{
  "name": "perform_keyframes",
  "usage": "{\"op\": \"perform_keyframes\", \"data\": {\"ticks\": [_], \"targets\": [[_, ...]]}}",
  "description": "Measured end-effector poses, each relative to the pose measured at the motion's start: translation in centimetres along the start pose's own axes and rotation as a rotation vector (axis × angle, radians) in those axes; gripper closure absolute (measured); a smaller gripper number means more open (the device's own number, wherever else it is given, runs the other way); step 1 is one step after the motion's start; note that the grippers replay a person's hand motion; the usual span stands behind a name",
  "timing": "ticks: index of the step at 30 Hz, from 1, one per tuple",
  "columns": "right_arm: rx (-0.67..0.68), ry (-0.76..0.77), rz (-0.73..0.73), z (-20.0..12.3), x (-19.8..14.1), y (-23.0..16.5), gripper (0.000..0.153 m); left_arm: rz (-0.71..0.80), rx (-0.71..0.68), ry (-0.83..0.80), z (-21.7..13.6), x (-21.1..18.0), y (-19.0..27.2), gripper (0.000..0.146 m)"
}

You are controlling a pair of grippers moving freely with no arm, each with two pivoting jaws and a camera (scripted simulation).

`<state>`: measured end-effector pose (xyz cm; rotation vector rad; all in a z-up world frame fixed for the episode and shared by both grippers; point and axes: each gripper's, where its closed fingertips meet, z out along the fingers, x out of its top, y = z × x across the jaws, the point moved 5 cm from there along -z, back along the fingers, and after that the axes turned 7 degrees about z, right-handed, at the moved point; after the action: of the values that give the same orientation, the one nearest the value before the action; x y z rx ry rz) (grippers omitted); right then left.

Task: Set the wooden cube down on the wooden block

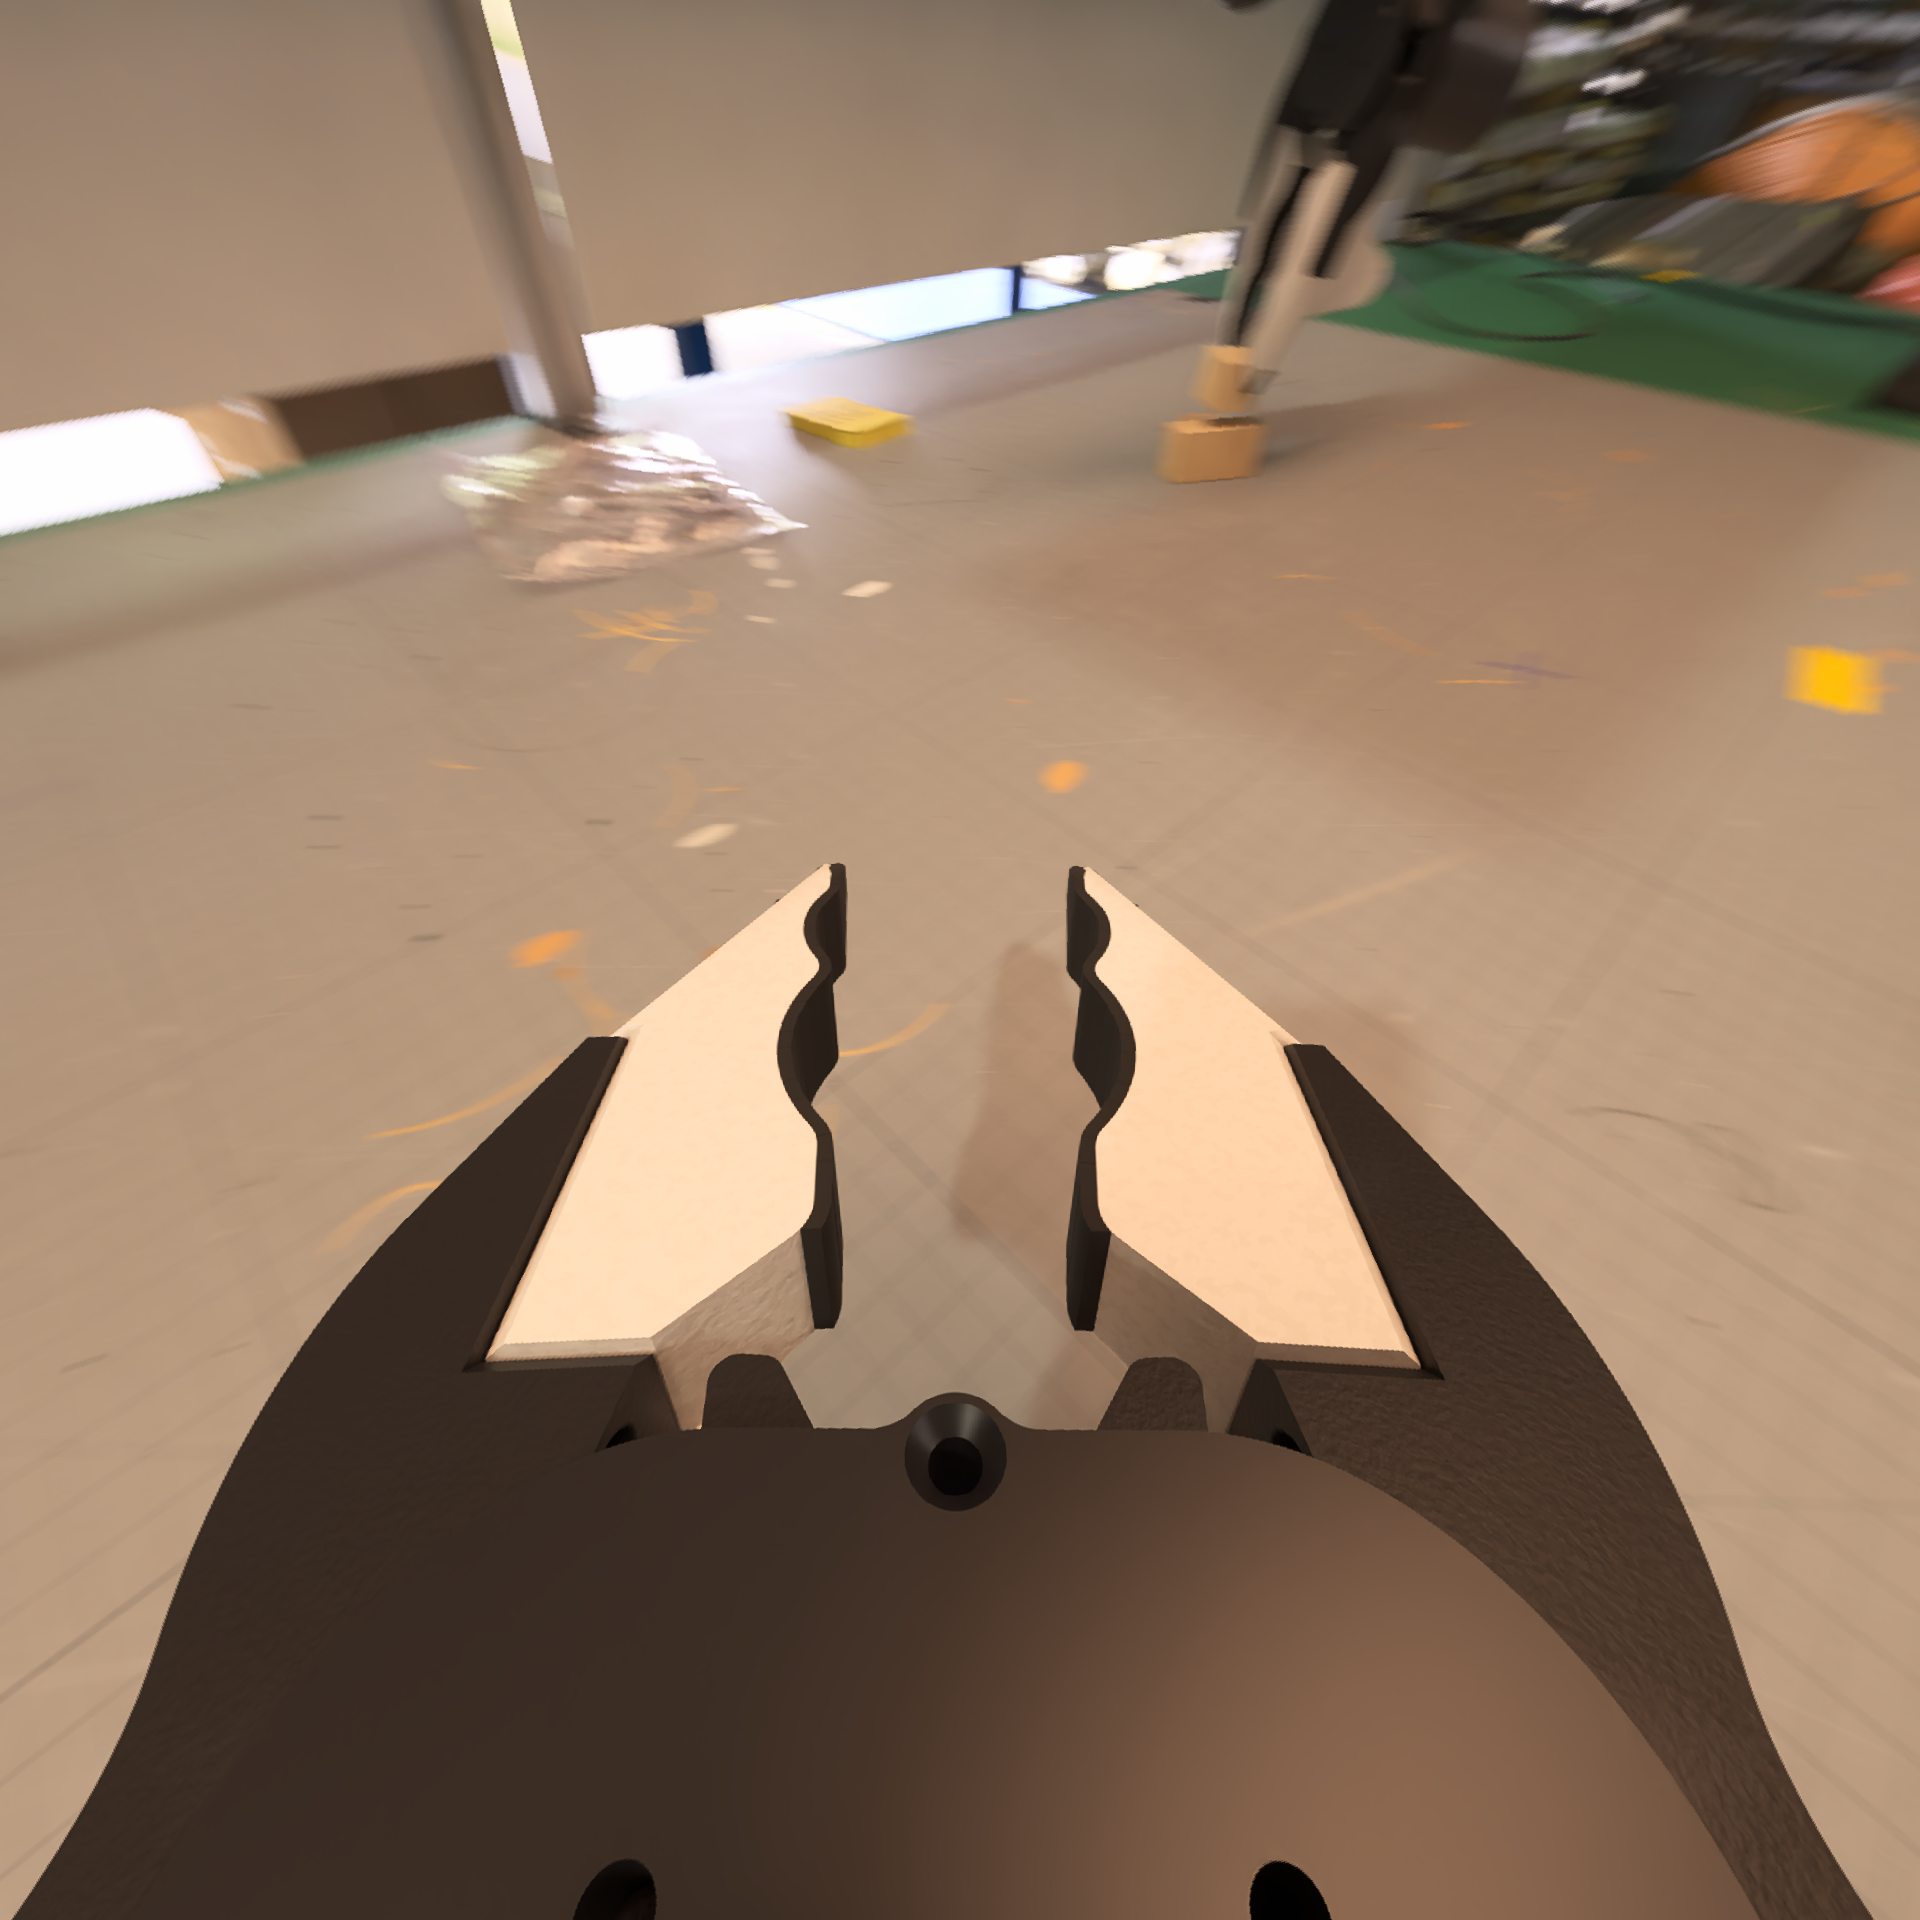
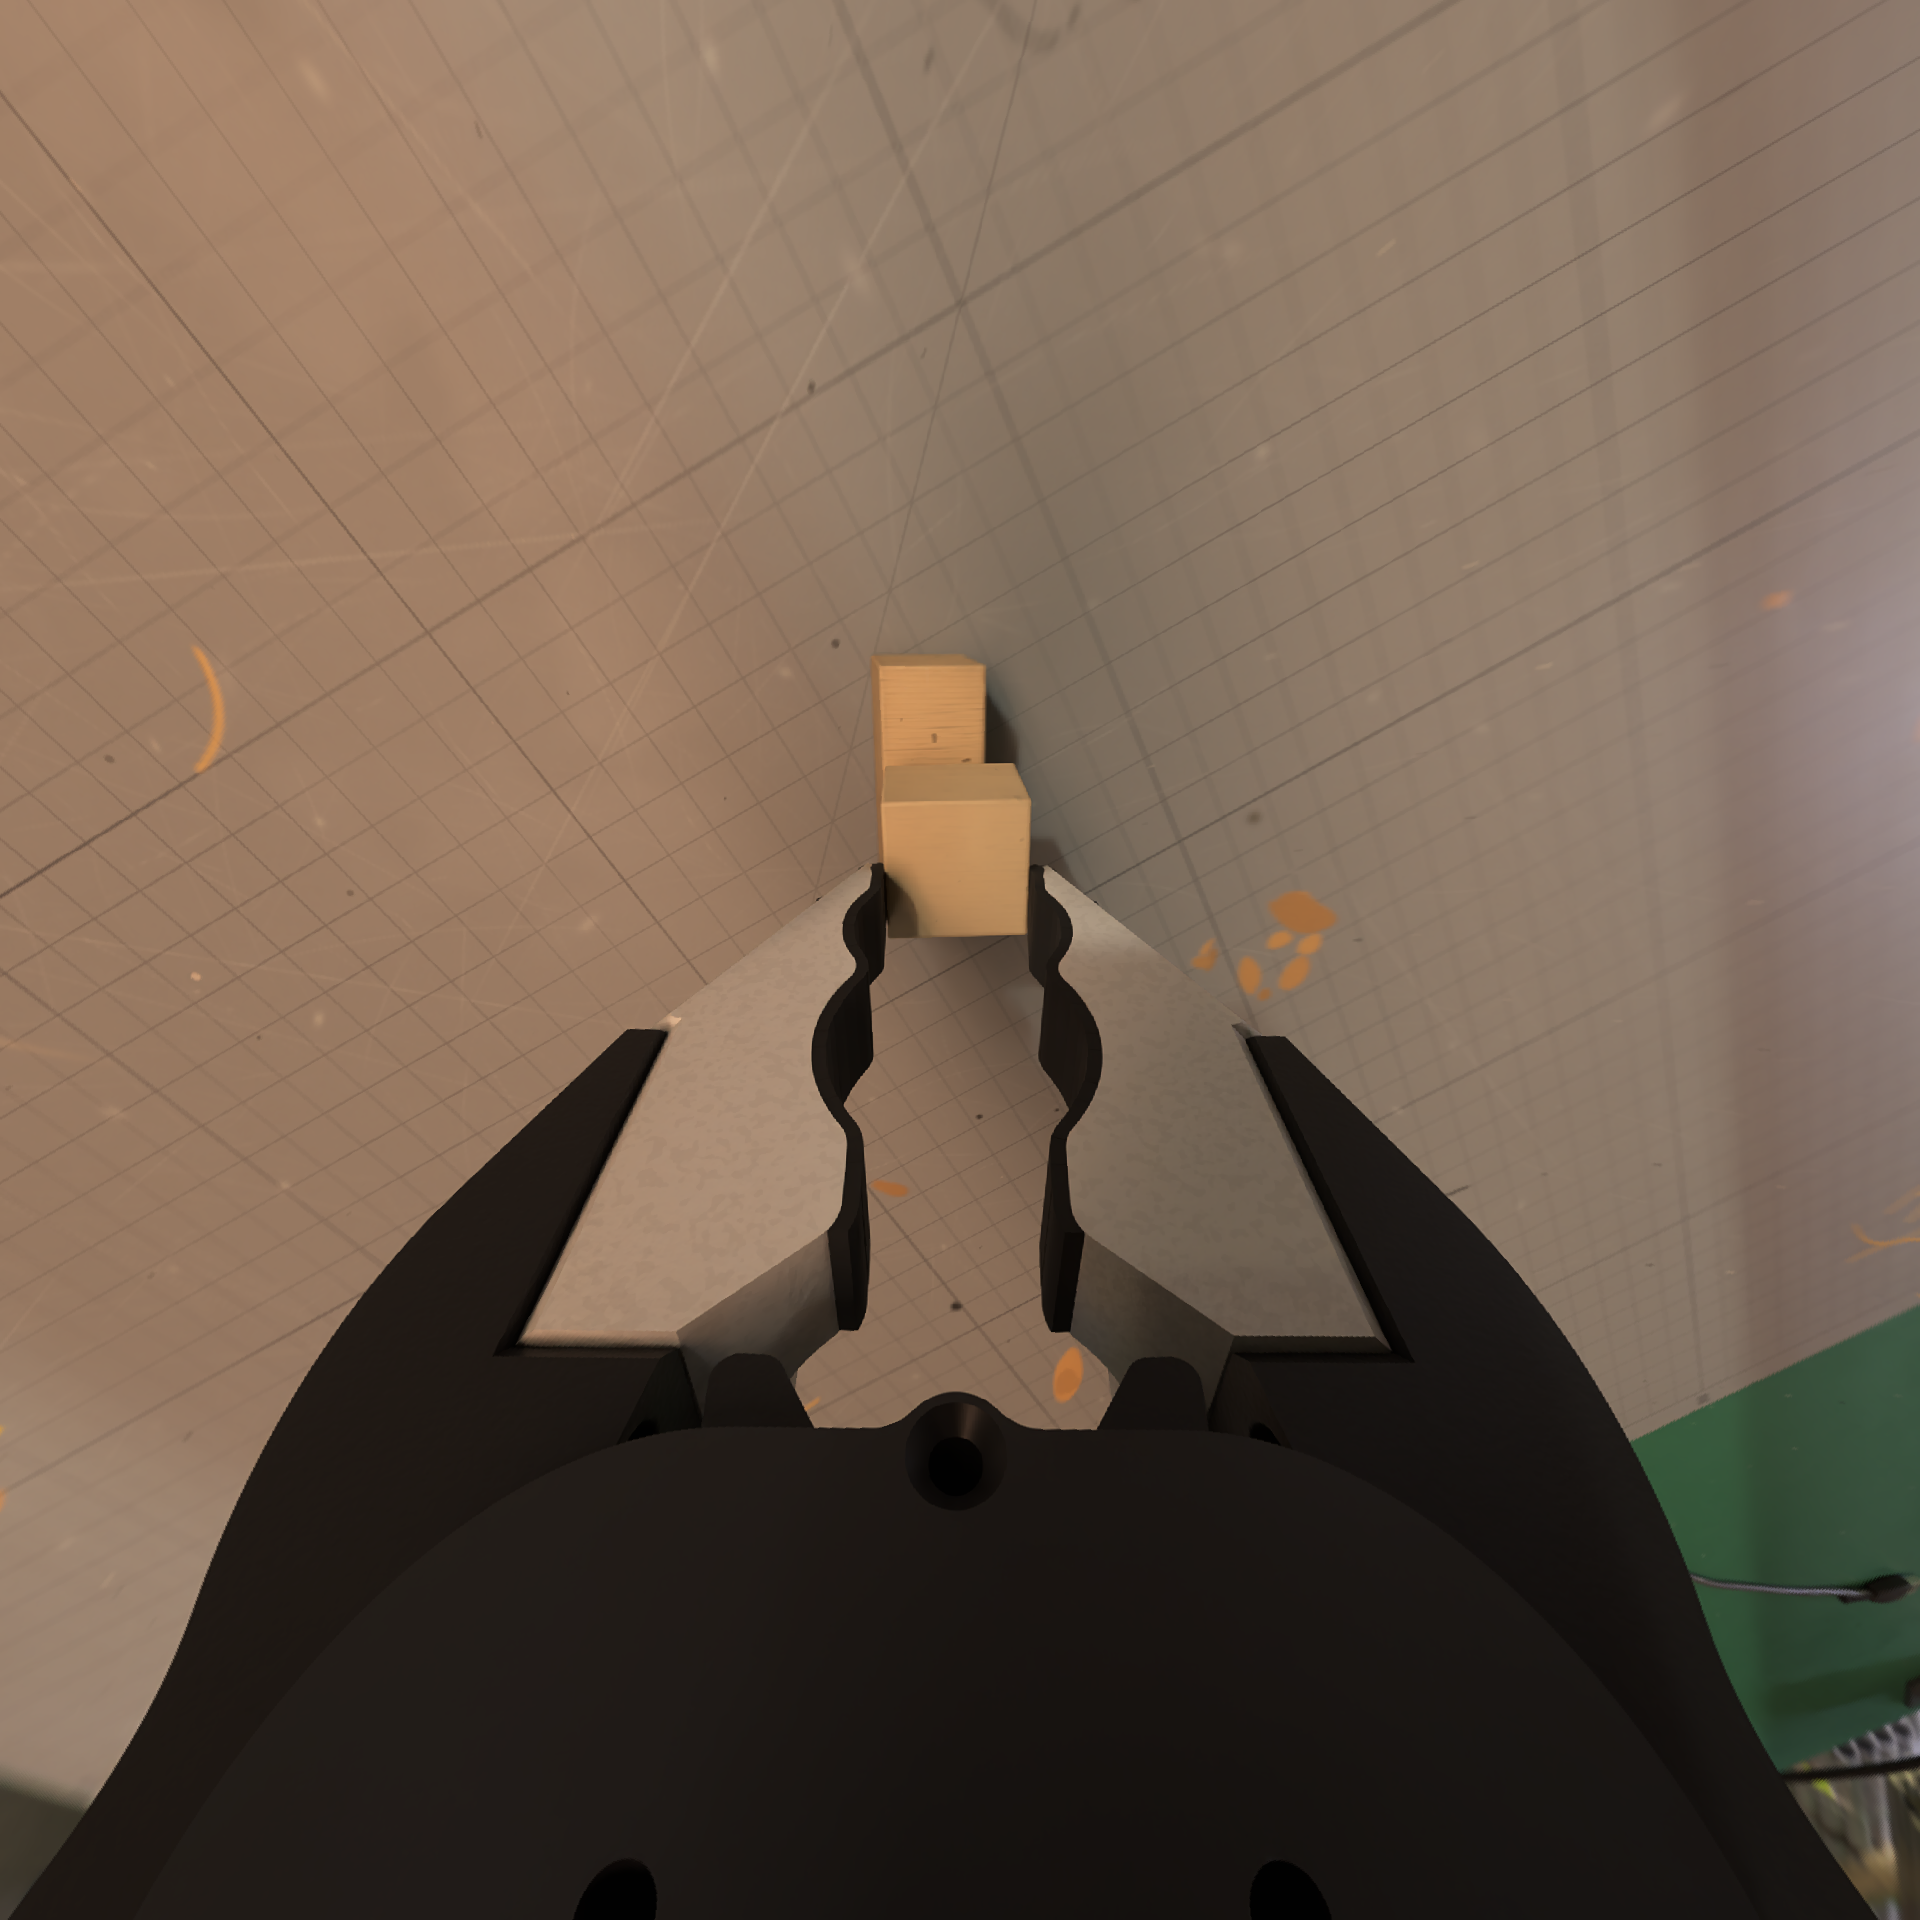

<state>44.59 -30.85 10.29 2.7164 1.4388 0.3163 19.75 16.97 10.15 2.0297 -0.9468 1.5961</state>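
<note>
My right gripper (image 2: 956,883) is shut on a pale wooden cube (image 2: 956,852), held at its fingertips and pointing down at the mat. The wooden block (image 2: 930,712) lies on the mat just past and below the cube. In the left wrist view the cube (image 1: 1224,376) hangs a little above the block (image 1: 1210,449) at the far right, apart from it, under the right gripper (image 1: 1242,379). My left gripper (image 1: 956,883) is open and empty, low over the near mat.
A grey cutting mat (image 2: 416,520) with orange paint marks covers the table. A crumpled clear plastic sheet (image 1: 603,509) and a yellow flat object (image 1: 847,421) lie at the far left. A grey post (image 1: 520,208) stands behind them. Green surface (image 2: 1787,1507) borders the mat.
</note>
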Motion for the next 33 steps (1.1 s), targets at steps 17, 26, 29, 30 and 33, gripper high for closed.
{"op": "perform_keyframes", "data": {"ticks": [17,26,29,30,33], "targets": [[-0.369,0.759,0.367,-13.0,-0.3,-4.5,0.074,-0.091,0.448,-0.026,-3.1,-1.5,-6.8,0.09],[-0.509,1.133,0.976,-6.0,-7.0,-19.2,0.079,-0.179,0.687,-0.071,-4.8,-2.2,-9.7,0.091],[-0.501,1.076,1.068,-4.1,-8.4,-21.1,0.08,-0.277,0.67,-0.063,-5.3,-2.4,-10.4,0.096],[-0.508,1.082,1.075,-4.1,-8.6,-21.0,0.08,-0.314,0.64,-0.072,-5.3,-2.5,-10.5,0.102],[-0.409,1.061,1.139,-2.7,-9.0,-20.6,0.082,-0.328,0.645,-0.09,-5.1,-3.0,-11.1,0.107]]}}
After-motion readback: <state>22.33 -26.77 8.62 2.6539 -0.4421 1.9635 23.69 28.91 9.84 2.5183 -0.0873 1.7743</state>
